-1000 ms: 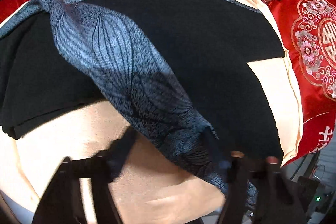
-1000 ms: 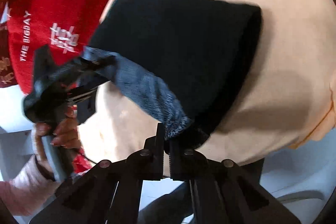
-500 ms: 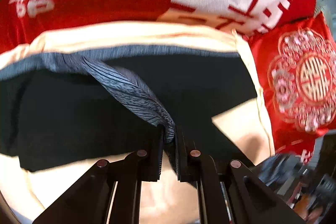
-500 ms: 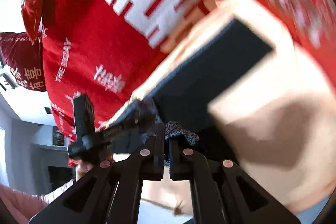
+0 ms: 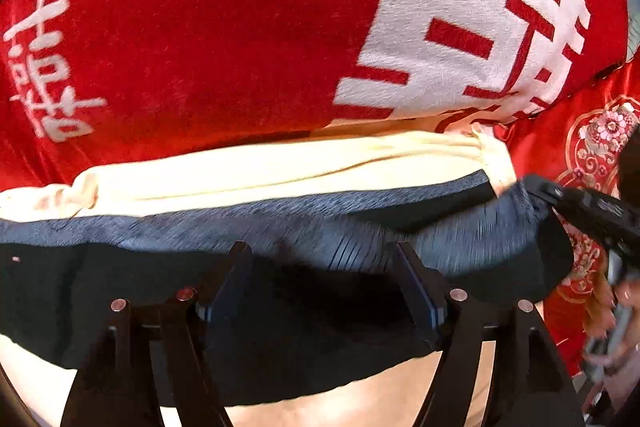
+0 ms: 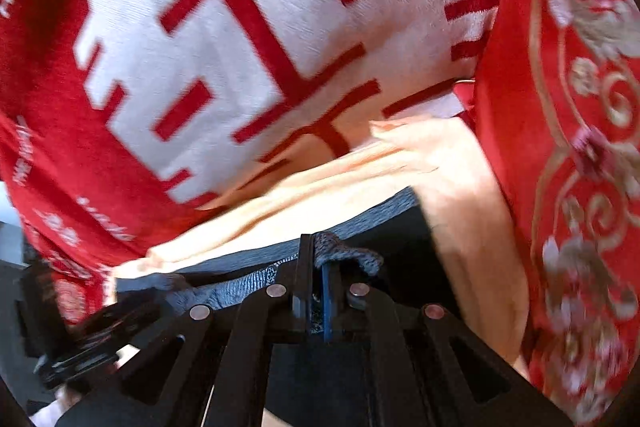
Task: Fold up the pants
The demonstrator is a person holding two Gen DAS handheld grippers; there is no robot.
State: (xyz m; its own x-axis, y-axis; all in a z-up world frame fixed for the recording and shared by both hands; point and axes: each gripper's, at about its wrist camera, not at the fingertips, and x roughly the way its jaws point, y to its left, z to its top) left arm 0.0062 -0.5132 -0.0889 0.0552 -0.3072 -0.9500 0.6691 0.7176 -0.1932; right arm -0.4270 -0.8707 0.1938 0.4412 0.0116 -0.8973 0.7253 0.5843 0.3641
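Released by the opening left claw (image 5: 324, 259), pants (image 5: 280, 307) lie below — right claw (image 6: 316, 247) pinching their edge.

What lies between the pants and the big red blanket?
A strip of cream cloth lies between the pants and the red blanket; the left wrist view shows it most clearly.

Large white double-happiness character woven into the red plush blanket (image 5: 224, 39) at upper right, smaller white double-happiness character at its left edge, other small lettering too blurred to read
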